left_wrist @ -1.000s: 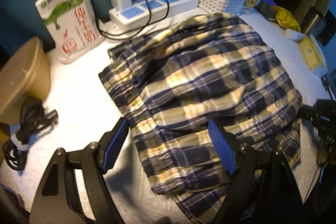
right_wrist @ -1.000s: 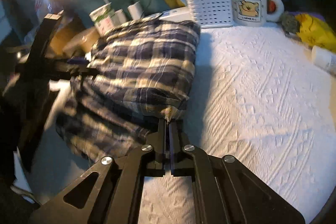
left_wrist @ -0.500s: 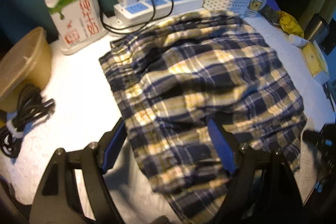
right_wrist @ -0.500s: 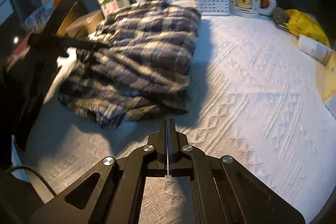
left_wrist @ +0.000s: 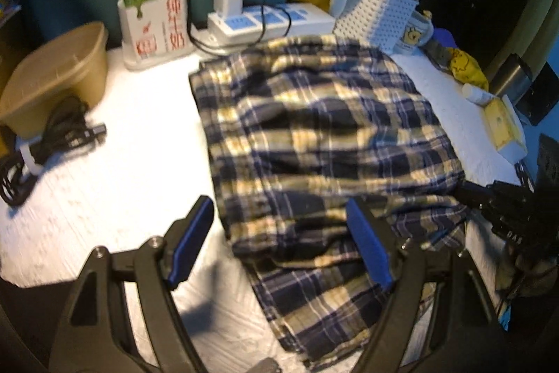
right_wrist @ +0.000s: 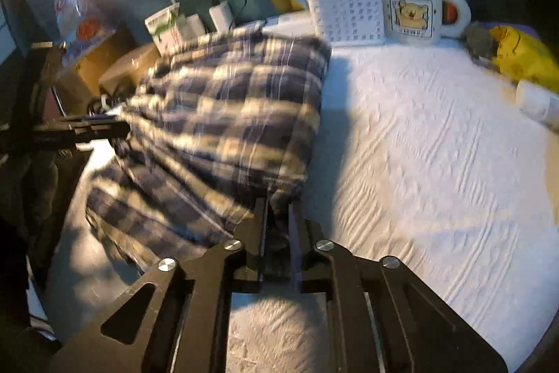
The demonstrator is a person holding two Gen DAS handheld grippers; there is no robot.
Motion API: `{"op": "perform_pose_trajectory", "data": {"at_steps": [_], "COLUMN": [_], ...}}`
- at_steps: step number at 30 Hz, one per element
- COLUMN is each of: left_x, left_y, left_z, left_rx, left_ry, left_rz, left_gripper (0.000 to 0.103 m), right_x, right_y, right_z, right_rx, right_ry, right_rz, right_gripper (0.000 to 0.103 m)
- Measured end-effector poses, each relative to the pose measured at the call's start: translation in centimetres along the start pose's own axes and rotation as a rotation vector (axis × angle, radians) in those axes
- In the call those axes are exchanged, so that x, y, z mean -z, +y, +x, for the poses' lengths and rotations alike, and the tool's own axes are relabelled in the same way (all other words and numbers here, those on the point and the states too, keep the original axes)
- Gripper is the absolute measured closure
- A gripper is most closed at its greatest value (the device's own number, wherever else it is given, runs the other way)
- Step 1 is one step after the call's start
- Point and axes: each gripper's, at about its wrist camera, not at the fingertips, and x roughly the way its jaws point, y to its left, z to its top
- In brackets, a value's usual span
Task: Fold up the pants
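Plaid pants (left_wrist: 325,142) are lying folded in a heap on the white-covered worktop (left_wrist: 122,191), near its back edge, just in front of the power strip (left_wrist: 272,23) and white basket (right_wrist: 344,6). L tongs (left_wrist: 279,243) are being held spread wide above the pants' near edge w/ nothing gripped. R tongs (right_wrist: 277,219) are being opened, only a narrow gap so far; a corner of the fabric is sitting between the tips, prob. no longer pinched, but blur is making this hard to confirm. Milk carton (left_wrist: 155,13) and bear mug (right_wrist: 414,11) are standing at the back.
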Motion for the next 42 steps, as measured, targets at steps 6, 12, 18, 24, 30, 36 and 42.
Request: {"op": "perform_pose_trajectory", "data": {"at_steps": [6, 12, 18, 24, 30, 36, 42], "left_x": [0.9, -2.0, -5.5, -7.6, -8.7, -9.4, -8.6], "left_y": [0.3, 2.5, 4.6, 4.7, 5.5, 5.9, 4.4], "left_z": [-0.1, -2.0, -0.2, 2.5, 5.0, 5.0, 0.5], "left_rx": [0.007, -0.031, -0.04, -0.038, -0.028, -0.054, -0.034], "left_ry": [0.005, -0.067, -0.074, -0.059, -0.039, -0.053, -0.122], "left_rz": [-0.01, -0.016, -0.04, -0.036, -0.051, -0.084, -0.06], "left_gripper": [0.024, 0.024, 0.024, 0.024, 0.023, 0.023, 0.023], "right_x": [0.0, -7.4, -13.6, -15.1, -16.5, -16.6, -16.3], "right_y": [-0.8, -3.6, -3.9, -3.6, -5.1, -6.3, -5.3], "right_z": [-1.5, 0.6, 6.9, 11.6, 11.9, 11.2, 6.2], "right_rx": [-0.018, 0.002, -0.068, -0.009, -0.015, -0.026, 0.018], "right_ry": [0.057, -0.009, 0.034, 0.096, 0.058, 0.029, -0.042], "right_rz": [-0.018, -0.104, -0.15, -0.228, -0.165, -0.091, -0.085], "right_gripper": [0.093, 0.053, 0.053, 0.053, 0.053, 0.051, 0.048]}}
